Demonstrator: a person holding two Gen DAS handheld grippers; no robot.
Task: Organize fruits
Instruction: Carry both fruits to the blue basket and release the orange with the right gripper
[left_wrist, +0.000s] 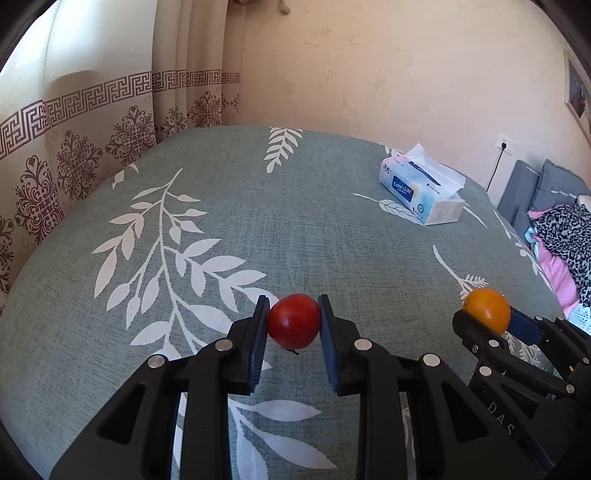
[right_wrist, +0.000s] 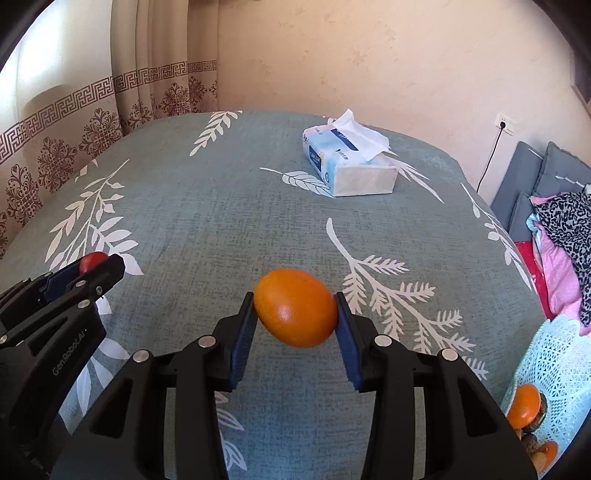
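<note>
A: What does the left claw (left_wrist: 293, 325) carry?

B: A small red fruit (left_wrist: 293, 321), round and glossy with a white glint on its skin and a dark stem stub underneath. The two blue pads press on its sides, and it hangs clear above the bench (left_wrist: 314, 229), at 6 o'clock of the left wrist view.

A: And the right claw (right_wrist: 295, 314)?

B: It grips an orange fruit (right_wrist: 295, 307), egg-shaped, smooth and bright, lying crosswise so that each end meets a pad. The jaws stand narrow around it. It sits just below the centre of the right wrist view, lifted off the grey-green cloth printed with white leaves.

A: Can each claw be seen from the other camera?

B: Yes. The left wrist view has the orange fruit at 4 o'clock, the right wrist view has the red one at 9 o'clock, mostly hidden by the black finger.

A: Anything else on the bench?

B: A tissue box (right_wrist: 349, 166) at 1 o'clock, well apart from both fruits. At 4 o'clock, at the edge of the right wrist view, a pale lattice basket (right_wrist: 557, 354) holds more orange fruit (right_wrist: 524, 406) and some brown ones.
</note>
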